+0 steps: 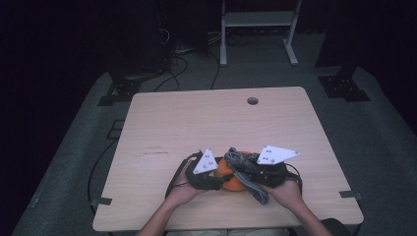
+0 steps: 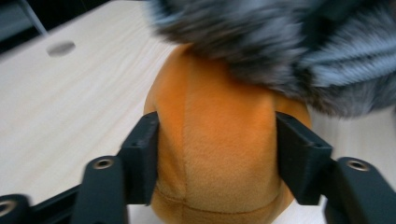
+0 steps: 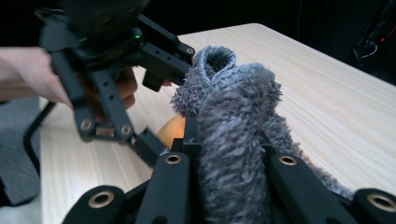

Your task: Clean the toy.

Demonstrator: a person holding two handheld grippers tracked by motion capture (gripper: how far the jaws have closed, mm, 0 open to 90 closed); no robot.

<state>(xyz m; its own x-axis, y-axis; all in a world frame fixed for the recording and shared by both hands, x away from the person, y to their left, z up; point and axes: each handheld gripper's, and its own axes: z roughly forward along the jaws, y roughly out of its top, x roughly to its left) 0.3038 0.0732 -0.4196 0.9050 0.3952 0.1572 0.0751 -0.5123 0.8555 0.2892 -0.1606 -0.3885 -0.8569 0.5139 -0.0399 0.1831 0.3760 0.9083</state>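
Wood table (image 1: 196, 123), no readable labels: left gripper (image 2: 217, 158) clamps orange plush (image 2: 215, 154), right gripper (image 3: 229, 163) beside it pinches grey fuzzy cloth (image 3: 233, 121).

No legible text, label, brand, number or sign found. Faint dark marks on the desk (image 1: 162, 128), just beyond the left tool (image 1: 206, 172), are too small to read.

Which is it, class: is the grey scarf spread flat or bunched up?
Bunched up. The scarf rises in a folded wad between the right gripper's fingers, draped over the orange toy.
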